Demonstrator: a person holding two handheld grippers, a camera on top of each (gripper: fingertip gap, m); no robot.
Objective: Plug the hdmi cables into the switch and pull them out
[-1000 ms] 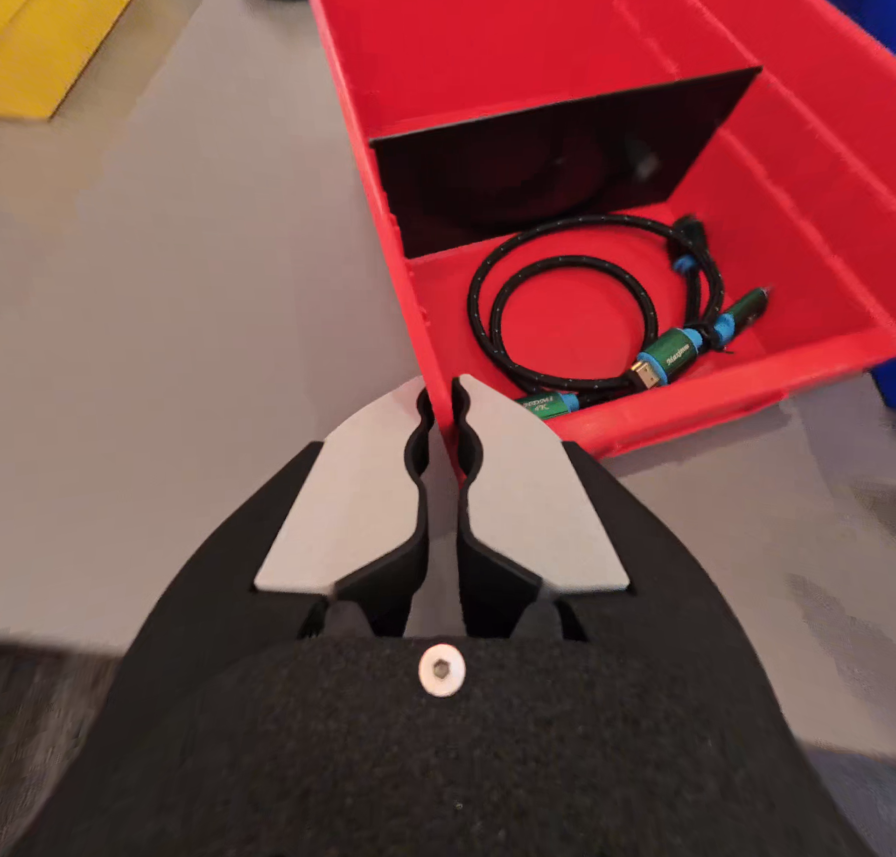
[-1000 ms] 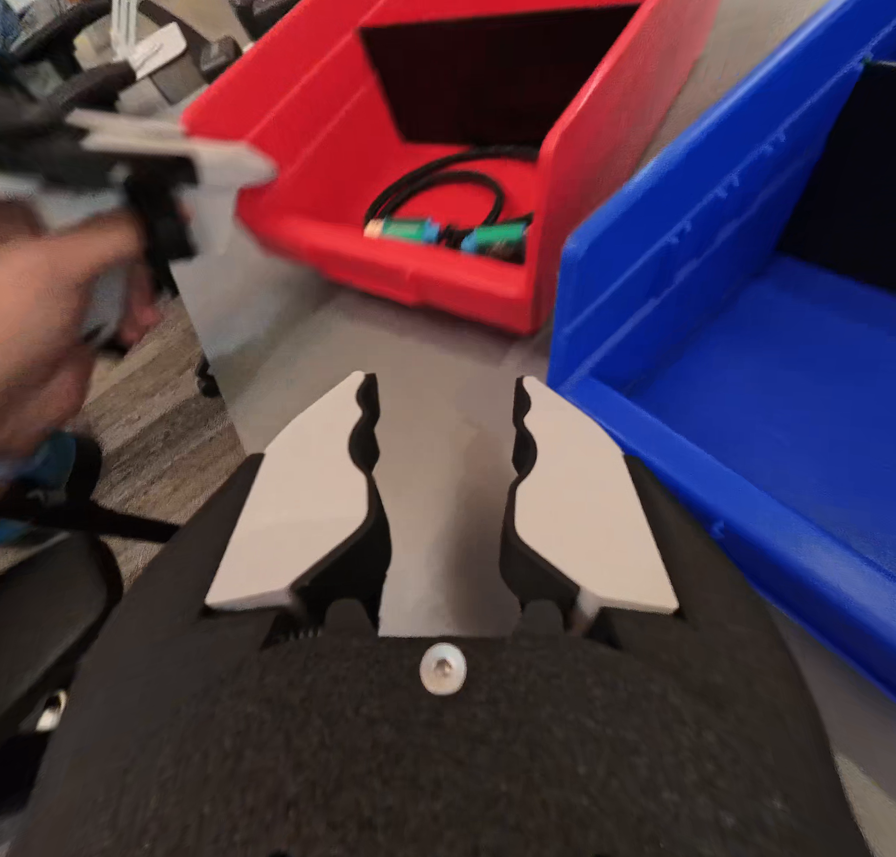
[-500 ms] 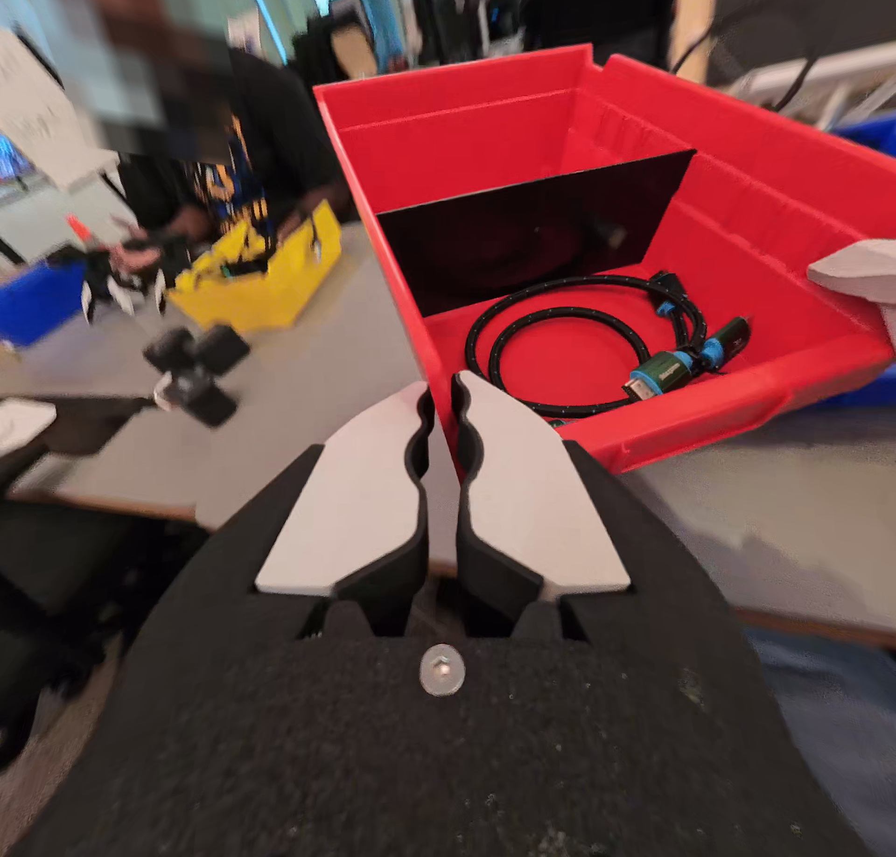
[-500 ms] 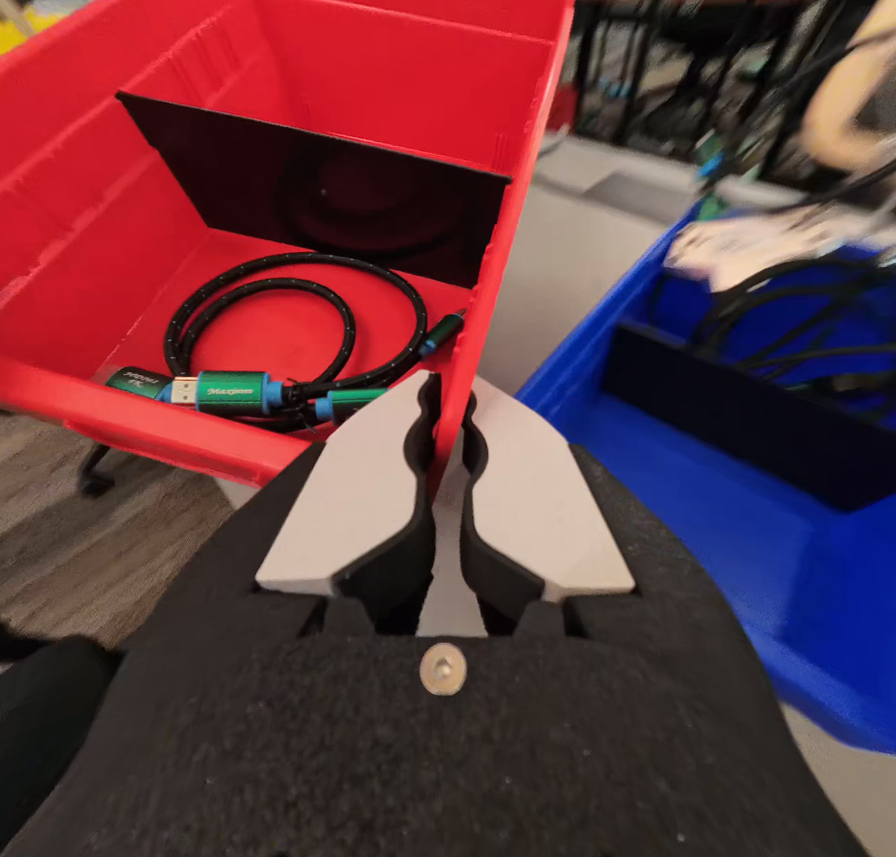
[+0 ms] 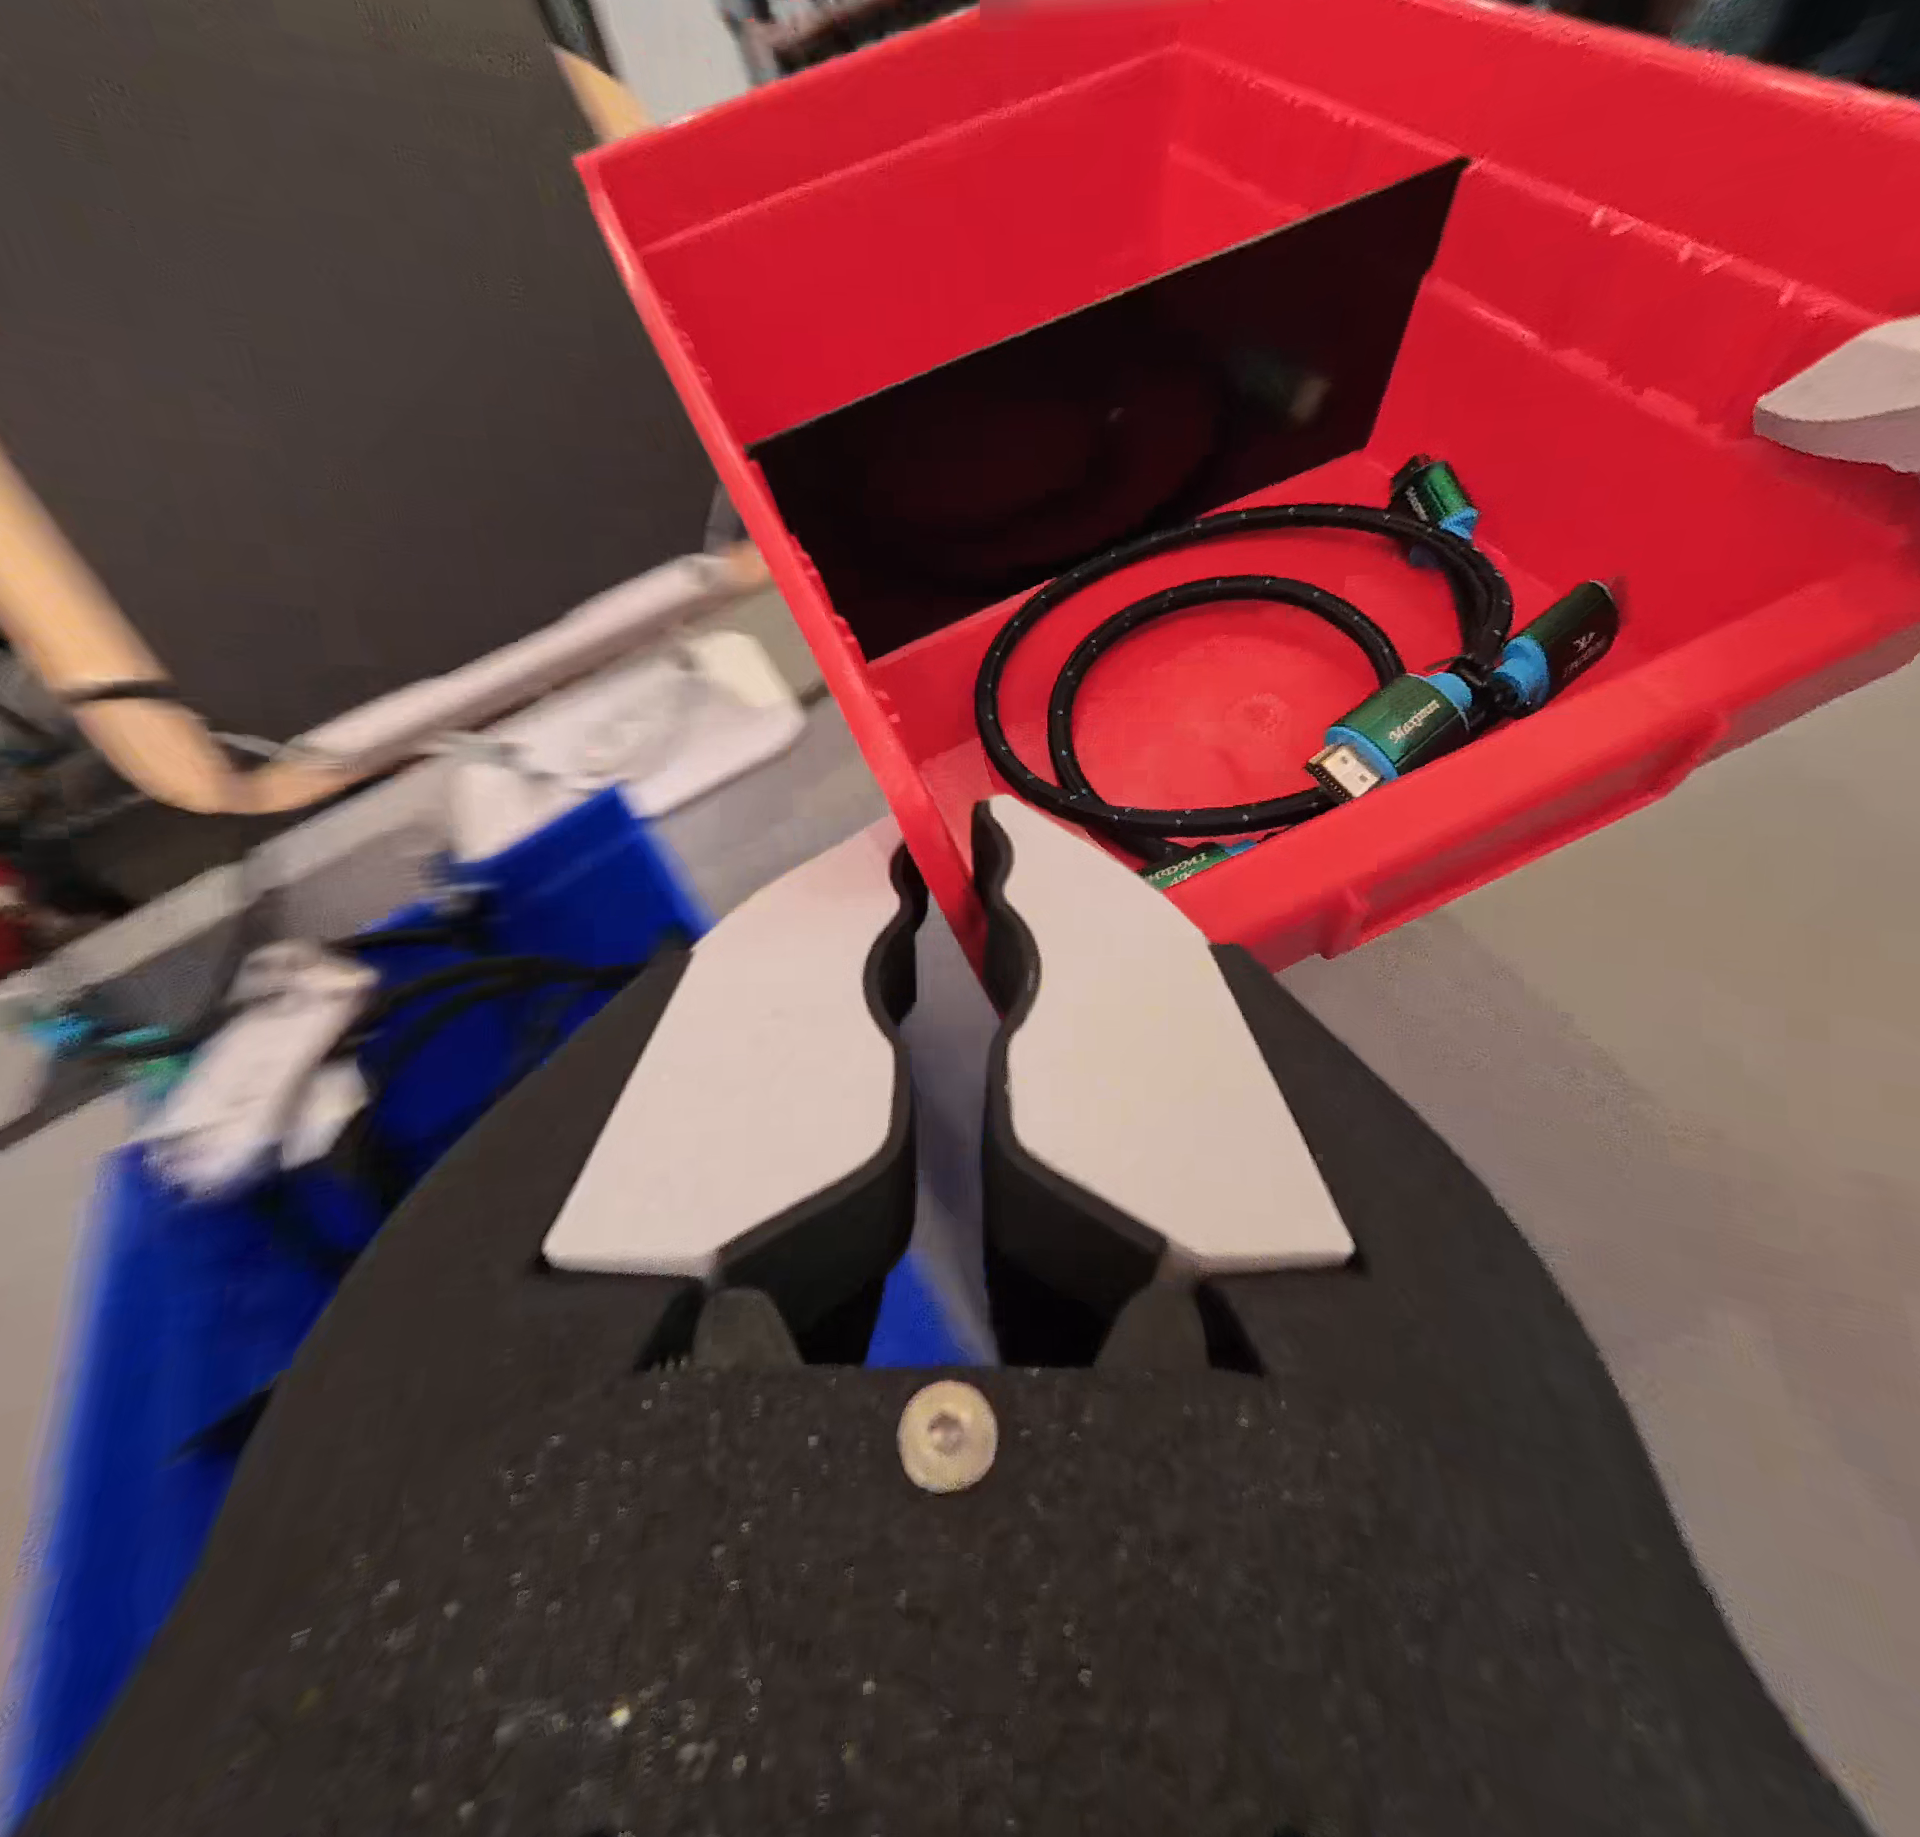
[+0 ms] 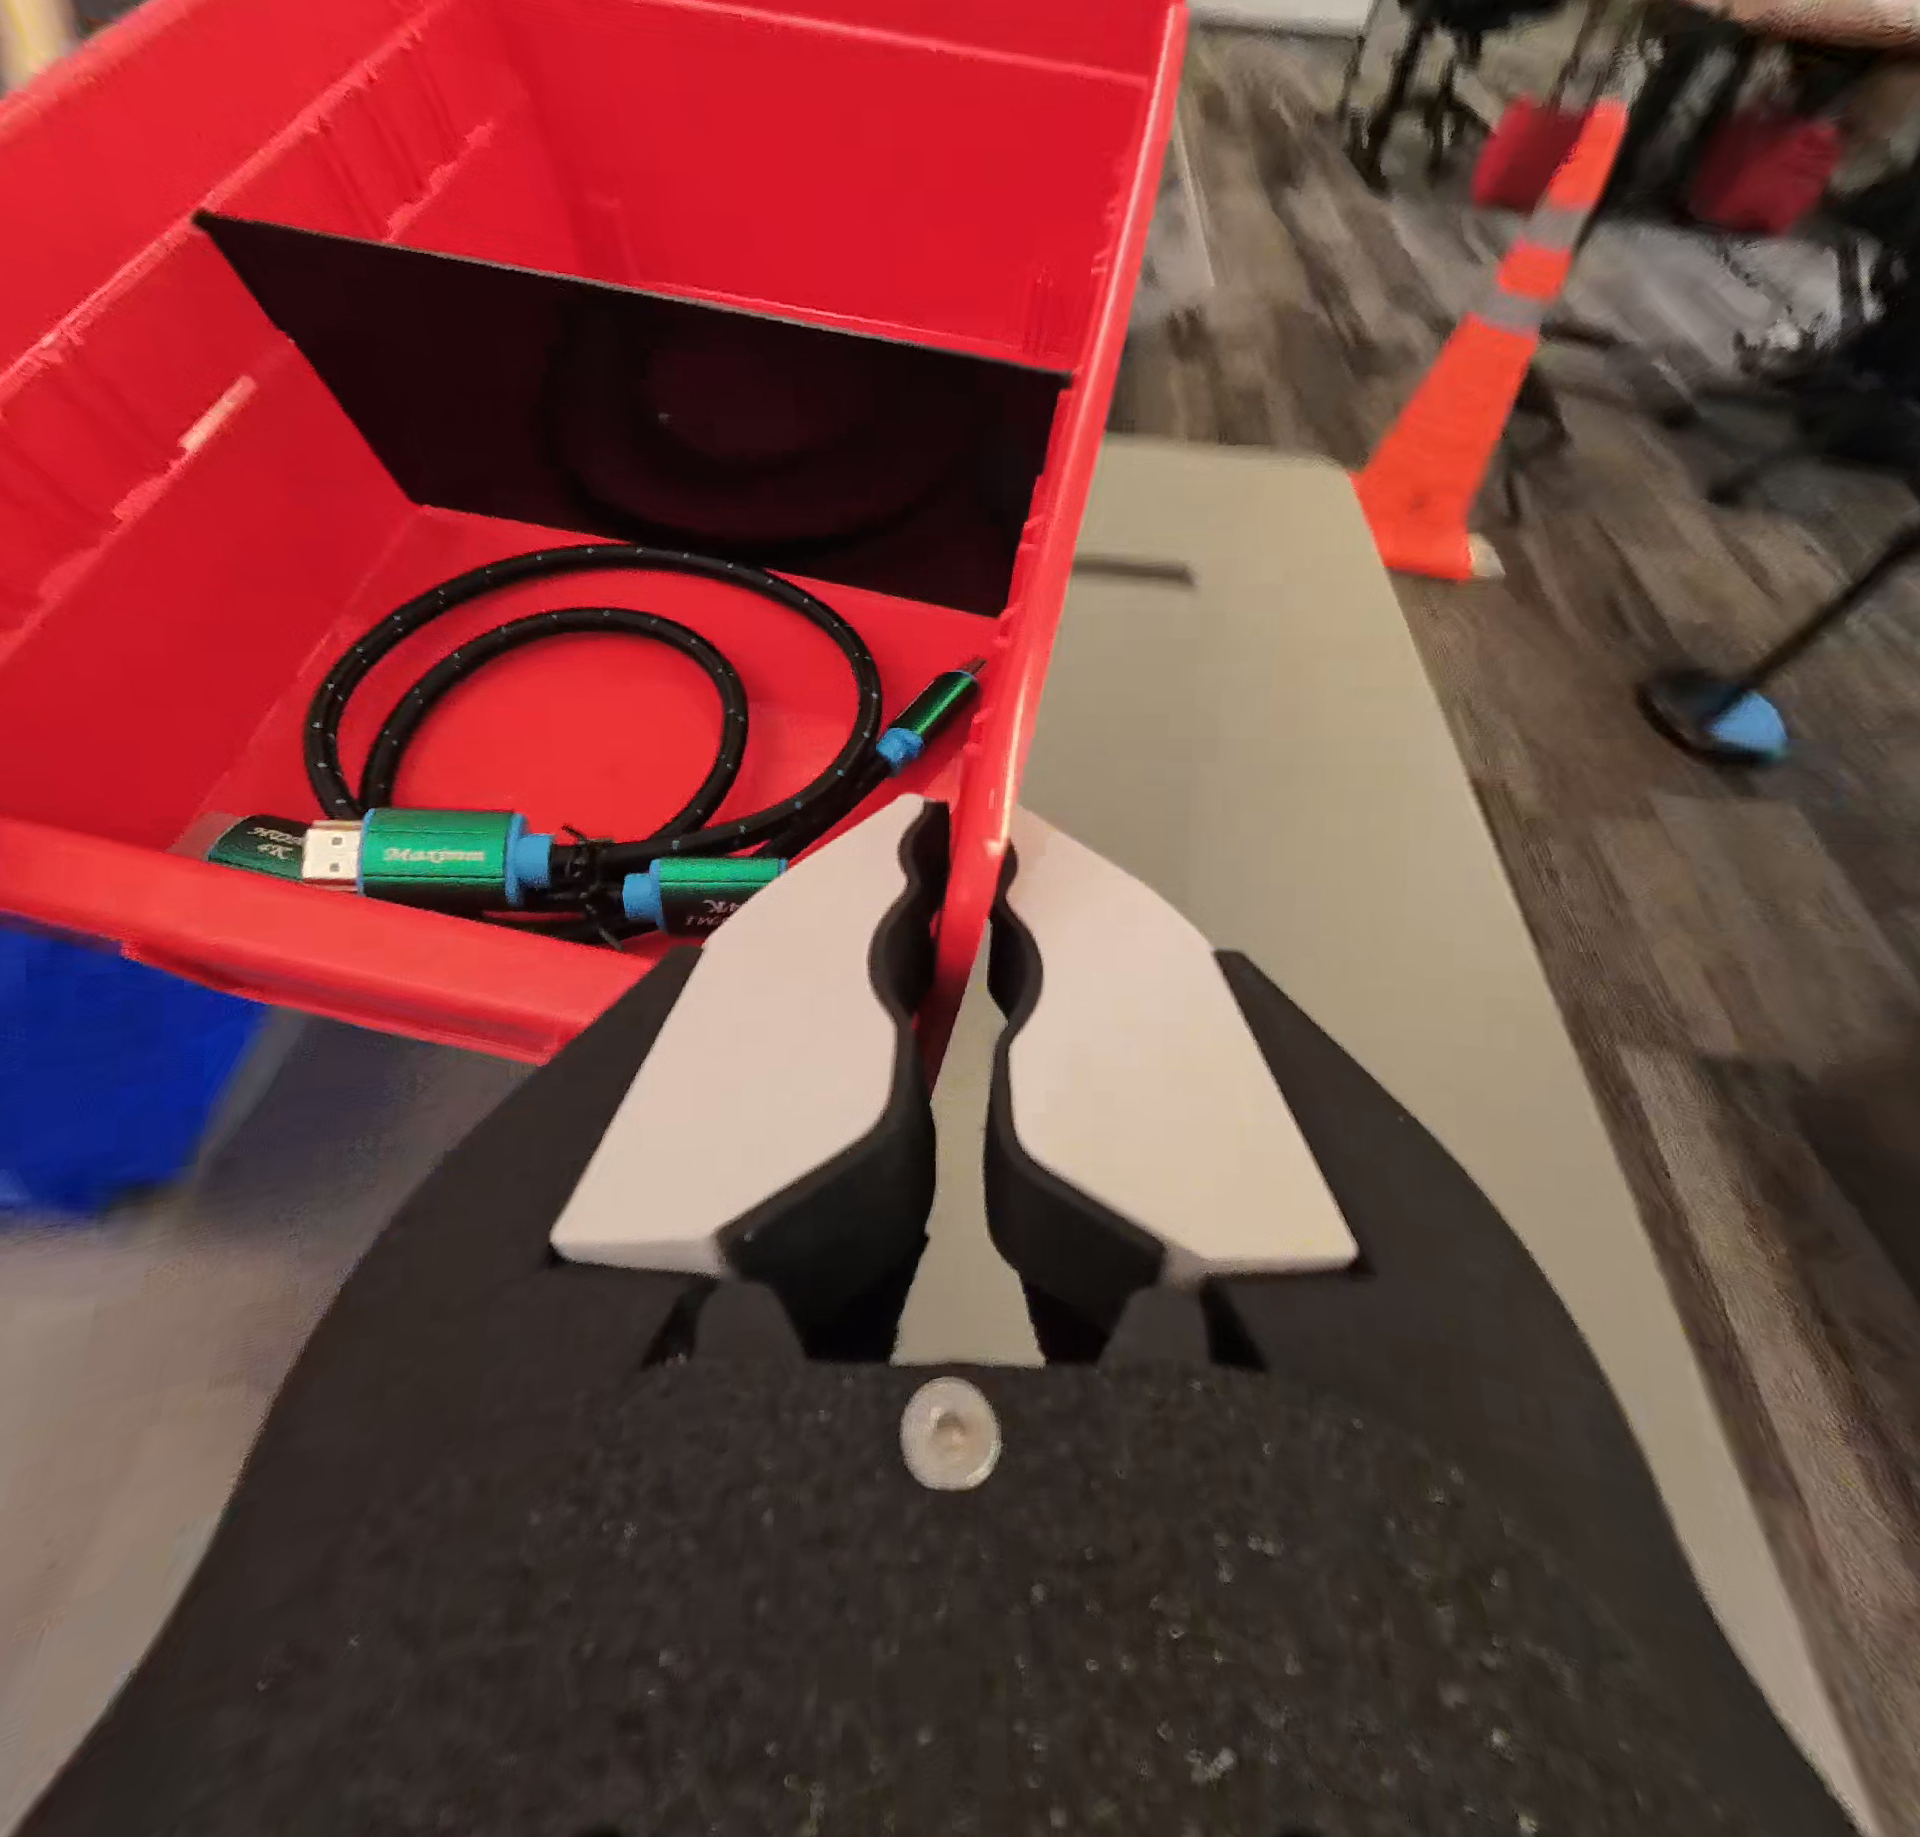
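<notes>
Holding the red bin (image 5: 1039,187) on both sides, I see my left tongs (image 5: 940,857) pinched on its near corner wall, low in the middle of the left wrist view. My right tongs (image 6: 966,842) are pinched on the other side wall, in the middle of the right wrist view. Both pairs are narrow, with the red wall between them.

A black divider (image 5: 1091,457) stands across the bin. In the part nearer to me lies a black hdmi cable (image 6: 582,644), curled in a ring. Its green plugs (image 6: 436,857) with blue collars lie by the front wall, at the lower left of the right wrist view. I cannot see a switch.

Below the bin is a grey table (image 5: 1558,1112). A blue bin (image 5: 187,1299) sits blurred at the lower left of the left wrist view. An orange cone (image 6: 1455,416) stands on the floor at the upper right of the right wrist view.
</notes>
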